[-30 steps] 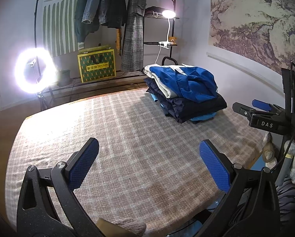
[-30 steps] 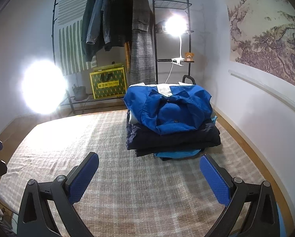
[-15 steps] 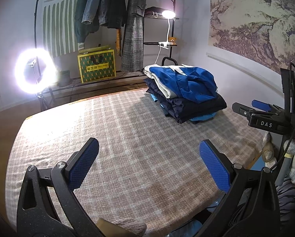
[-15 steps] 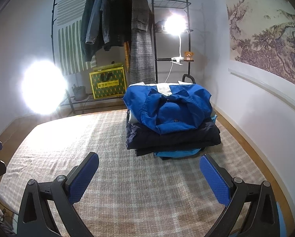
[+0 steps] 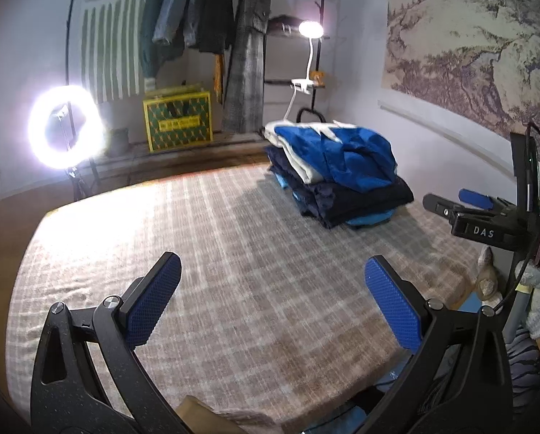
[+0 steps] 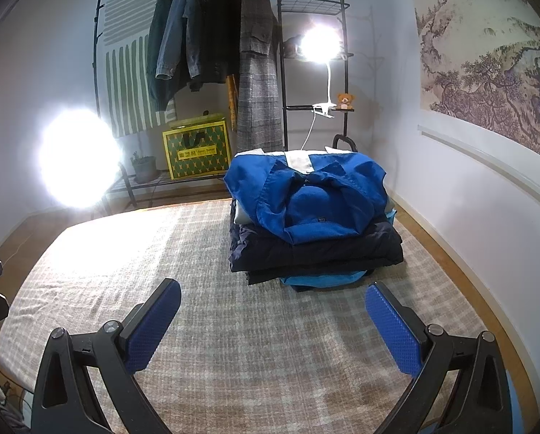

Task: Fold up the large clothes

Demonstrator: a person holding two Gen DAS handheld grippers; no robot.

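Note:
A stack of folded clothes (image 6: 313, 224) lies at the far right of the checked bed cover (image 6: 205, 271), a blue jacket (image 6: 306, 195) on top, dark garments and a light blue piece under it. The stack also shows in the left wrist view (image 5: 338, 177). My left gripper (image 5: 271, 300) is open and empty above the near part of the bed. My right gripper (image 6: 273, 320) is open and empty, a short way in front of the stack. The right gripper also shows at the right edge of the left wrist view (image 5: 465, 204).
A clothes rack (image 6: 215, 36) with hanging jackets and a long coat stands behind the bed. A ring light (image 5: 65, 126) glares at the left, a clip lamp (image 6: 320, 45) at the back. A yellow-green box (image 6: 197, 152) sits under the rack. The wall (image 6: 468, 195) runs along the right.
Both grippers stay open and nearly still. The left wrist view has shifted slightly and is a little blurred. The stack has not moved.

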